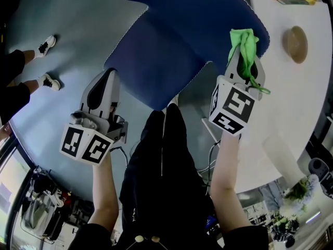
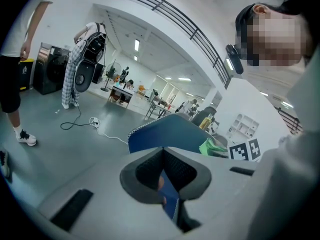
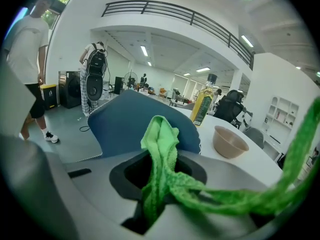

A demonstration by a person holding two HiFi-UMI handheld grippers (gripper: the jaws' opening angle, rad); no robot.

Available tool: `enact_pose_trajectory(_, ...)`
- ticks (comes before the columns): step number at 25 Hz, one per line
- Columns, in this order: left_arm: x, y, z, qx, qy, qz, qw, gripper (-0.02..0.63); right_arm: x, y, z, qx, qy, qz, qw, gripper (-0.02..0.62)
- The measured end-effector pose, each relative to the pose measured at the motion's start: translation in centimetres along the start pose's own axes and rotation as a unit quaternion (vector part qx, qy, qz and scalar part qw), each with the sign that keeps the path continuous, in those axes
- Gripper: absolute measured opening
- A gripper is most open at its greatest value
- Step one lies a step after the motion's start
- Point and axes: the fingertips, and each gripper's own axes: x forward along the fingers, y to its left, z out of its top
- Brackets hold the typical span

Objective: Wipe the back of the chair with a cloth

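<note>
Cloth (image 3: 159, 146) sits pinched in the right gripper (image 3: 161, 170), chair back (image 3: 127, 121) just ahead. Little sticks out front, so hard jaws might scrape it. Left gripper (image 2: 163, 153) has jaws pressed together.

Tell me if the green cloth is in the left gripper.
No: the green cloth is pinched between the jaws of the right gripper.

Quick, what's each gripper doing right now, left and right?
Left gripper: closed, nothing between its jaws.
Right gripper: closed, holding the green cloth.
</note>
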Motion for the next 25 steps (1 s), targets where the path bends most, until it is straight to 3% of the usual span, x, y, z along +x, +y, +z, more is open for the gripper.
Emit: enact_pose_trajectory(25,1.1,0.8,-1.0,-0.008,0.006,0.005,0.9999,0.002,1.0,3.7,-6.2,-0.017,0.065,0.042,0.997,0.044)
